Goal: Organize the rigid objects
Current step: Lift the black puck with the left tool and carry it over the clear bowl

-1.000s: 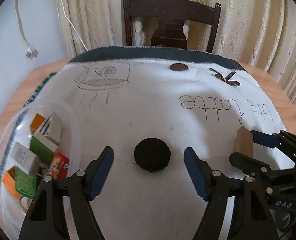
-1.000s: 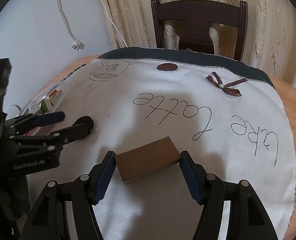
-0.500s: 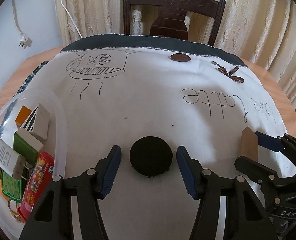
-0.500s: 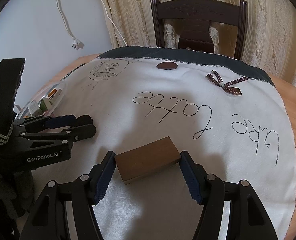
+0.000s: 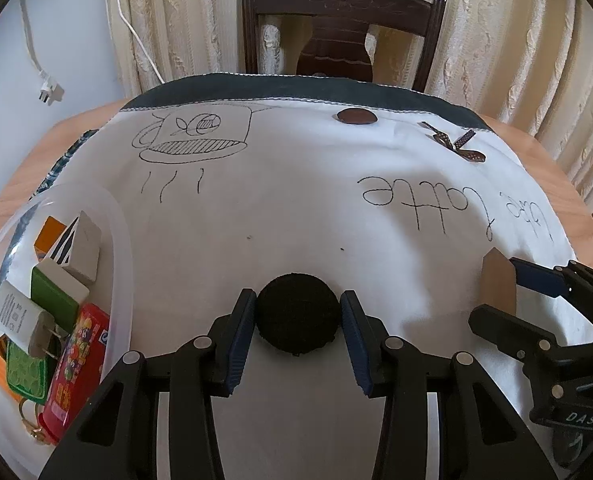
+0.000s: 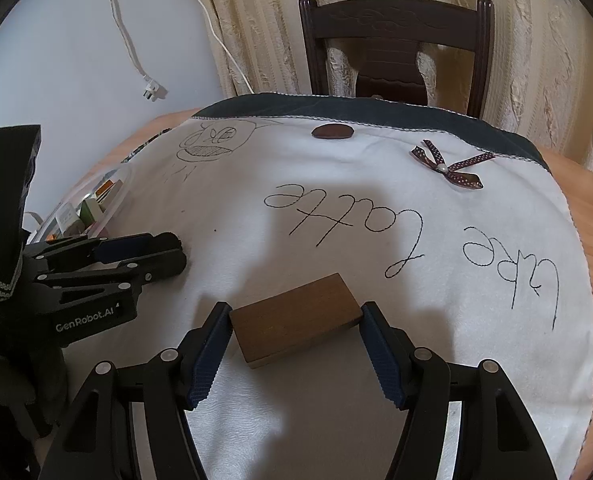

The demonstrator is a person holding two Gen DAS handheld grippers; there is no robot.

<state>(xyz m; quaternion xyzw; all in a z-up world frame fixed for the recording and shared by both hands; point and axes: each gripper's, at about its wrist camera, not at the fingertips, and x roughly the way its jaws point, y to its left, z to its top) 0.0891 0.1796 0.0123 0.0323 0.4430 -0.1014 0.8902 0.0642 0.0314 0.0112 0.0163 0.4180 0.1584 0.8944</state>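
We are looking down the left gripper (image 5: 298, 318), and its two blue pads are pressing in on either side of the black disc (image 5: 297, 314), which is sitting flat on the white cloth (image 5: 296, 208) right between the fingers. The pads appear to be touching the rim on both sides, so we are calling this a pinch on the disc. It looks small, flat and matte, probably light; the surface seems slightly fuzzy, so we are expecting decent friction. Gripping across the widest part of the round edge, as now, is the sensible hold, since a round rim can squirt out if the pads are sitting off-centre.

Over on the right gripper (image 6: 296, 322), the pads are clamping the short ends of the wooden block (image 6: 296, 316). We are judging it stiff, somewhat heavier than the disc, with smooth flat faces giving the pads good contact. It sits at a skew between the fingers, so it may twist when lifted.

Off to the left of the left gripper, the clear plastic bin (image 5: 122, 248) is already holding small boxes and a white charger (image 5: 22, 320). We are guessing both pieces are headed there.
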